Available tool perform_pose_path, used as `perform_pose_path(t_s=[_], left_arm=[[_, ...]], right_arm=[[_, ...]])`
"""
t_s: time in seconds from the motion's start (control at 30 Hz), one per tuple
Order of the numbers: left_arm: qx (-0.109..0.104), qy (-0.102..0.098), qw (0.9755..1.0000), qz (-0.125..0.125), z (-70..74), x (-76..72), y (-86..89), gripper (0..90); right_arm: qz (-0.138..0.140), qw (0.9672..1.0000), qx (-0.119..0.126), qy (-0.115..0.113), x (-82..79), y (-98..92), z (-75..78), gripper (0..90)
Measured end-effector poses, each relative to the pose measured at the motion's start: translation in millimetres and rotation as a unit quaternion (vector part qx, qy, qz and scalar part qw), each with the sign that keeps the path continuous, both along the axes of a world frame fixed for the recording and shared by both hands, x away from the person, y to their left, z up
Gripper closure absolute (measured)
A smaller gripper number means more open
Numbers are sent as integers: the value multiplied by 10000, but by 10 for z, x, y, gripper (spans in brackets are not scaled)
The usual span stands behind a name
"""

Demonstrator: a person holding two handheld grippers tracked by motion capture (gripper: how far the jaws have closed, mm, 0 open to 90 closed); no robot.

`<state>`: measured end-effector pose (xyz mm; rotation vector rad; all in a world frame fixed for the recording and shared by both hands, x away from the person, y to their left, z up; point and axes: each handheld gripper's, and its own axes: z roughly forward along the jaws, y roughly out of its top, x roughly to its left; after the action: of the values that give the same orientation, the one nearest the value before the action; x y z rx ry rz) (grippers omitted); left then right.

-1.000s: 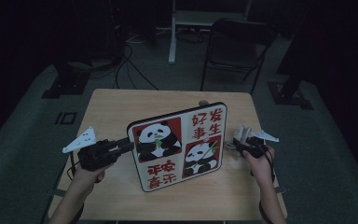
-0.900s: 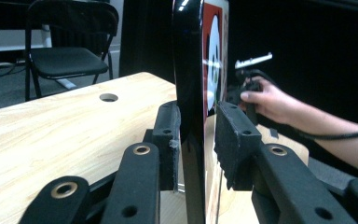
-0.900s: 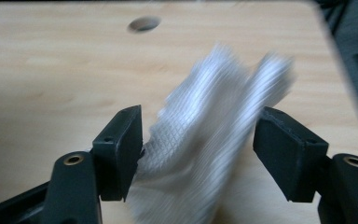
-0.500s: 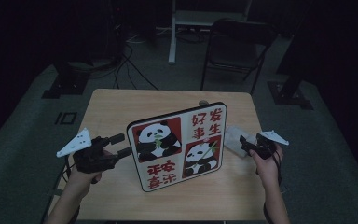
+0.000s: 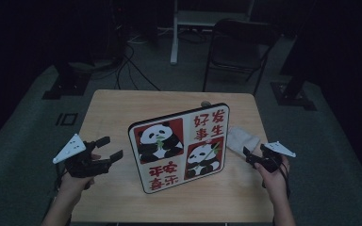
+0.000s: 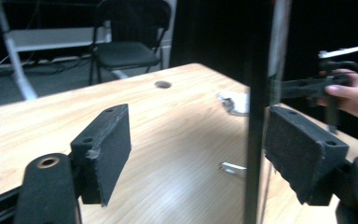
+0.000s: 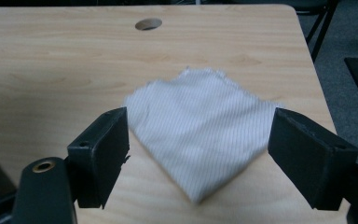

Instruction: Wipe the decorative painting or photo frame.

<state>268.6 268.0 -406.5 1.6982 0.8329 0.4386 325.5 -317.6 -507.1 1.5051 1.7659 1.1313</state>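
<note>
A panda picture board [image 5: 181, 146] with red characters stands upright and slightly tilted at the middle of the wooden table [image 5: 122, 108]. My left gripper [image 5: 113, 147] hangs just left of the board, apart from it. Its jaws have just been opening and hold nothing. In the left gripper view the board's edge [image 6: 256, 93] shows as a dark upright strip in front of the right jaw of my left gripper [image 6: 198, 112]. My right gripper [image 5: 248, 157] is open to the right of the board, its jaws having opened wider. Just beyond my right gripper [image 7: 200, 116] lies a folded white cloth [image 7: 200, 135].
The cloth [image 5: 242, 139] lies by the table's right edge, behind the board. A round hole [image 5: 206, 103] sits near the table's far edge. A black folding chair [image 5: 238, 42] and a white frame stand on the floor beyond the table.
Both grippers have drawn outward from the board's side edges, the left one leftward and the right one rightward. The left jaws have opened. The board stays standing.
</note>
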Motion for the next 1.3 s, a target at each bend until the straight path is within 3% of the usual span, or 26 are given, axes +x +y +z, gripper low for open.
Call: perform_pose_path(t_s=[0.3, 0.5, 0.53, 0.63, 0.67, 0.73, 0.77, 0.8, 0.83, 0.97, 1.0, 1.03, 1.07, 1.13, 1.17, 1.23, 1.27, 1.3], left_arm=[[254, 522, 9971, 485, -350, 32, 127, 180], [622, 899, 9897, 923, -685, 44, 210, 148], [622, 899, 9897, 923, -685, 44, 210, 141], [955, 1090, 9825, 1173, -885, 40, 248, 132], [1071, 1100, 9789, 1346, -931, 32, 264, 119], [1263, 1137, 9708, 1692, -1015, 30, 305, 119], [1321, 1286, 9636, 1934, -1077, 39, 363, 118], [1321, 1286, 9636, 1934, -1077, 39, 363, 118], [1304, 1364, 9609, 2025, -1102, 44, 396, 118], [1147, 1670, 9479, 2460, -1206, 60, 547, 119], [1086, 1816, 9423, 2596, -1257, 67, 613, 119], [1086, 1816, 9423, 2596, -1257, 67, 613, 119], [1123, 1867, 9395, 2643, -1281, 74, 642, 118], [1019, 2048, 9324, 2797, -1325, 89, 719, 119], [1069, 2057, 9305, 2836, -1329, 91, 733, 118], [1173, 2052, 9218, 3073, -1348, 98, 764, 101], [1159, 2082, 9205, 3098, -1360, 102, 778, 100], [1201, 2045, 9208, 3097, -1376, 105, 786, 101]], right_arm=[[39, 9997, -32, 232, -167, -21, -150, 192], [-50, 9990, -118, 430, -266, -74, -261, 188], [-50, 9990, -118, 430, -266, -74, -261, 188], [-80, 9982, -225, 555, -318, -79, -296, 185], [-83, 9979, -274, 584, -332, -80, -307, 182], [-108, 9977, -305, 604, -358, -77, -332, 182], [-90, 9973, -327, 653, -371, -70, -362, 175], [-90, 9973, -327, 653, -371, -70, -362, 175], [-94, 9970, -341, 693, -376, -67, -378, 176], [-121, 9953, -420, 867, -381, -59, -432, 176], [-166, 9952, -450, 849, -383, -58, -432, 176], [-166, 9952, -450, 849, -383, -58, -432, 176], [-215, 9947, -487, 877, -384, -58, -434, 175], [-213, 9946, -499, 890, -383, -57, -435, 176], [-197, 9941, -547, 918, -381, -49, -437, 176], [-202, 9931, -601, 985, -376, -38, -441, 176], [-177, 9926, -633, 1018, -370, -32, -444, 177], [-164, 9922, -676, 1039, -366, -24, -446, 176]])
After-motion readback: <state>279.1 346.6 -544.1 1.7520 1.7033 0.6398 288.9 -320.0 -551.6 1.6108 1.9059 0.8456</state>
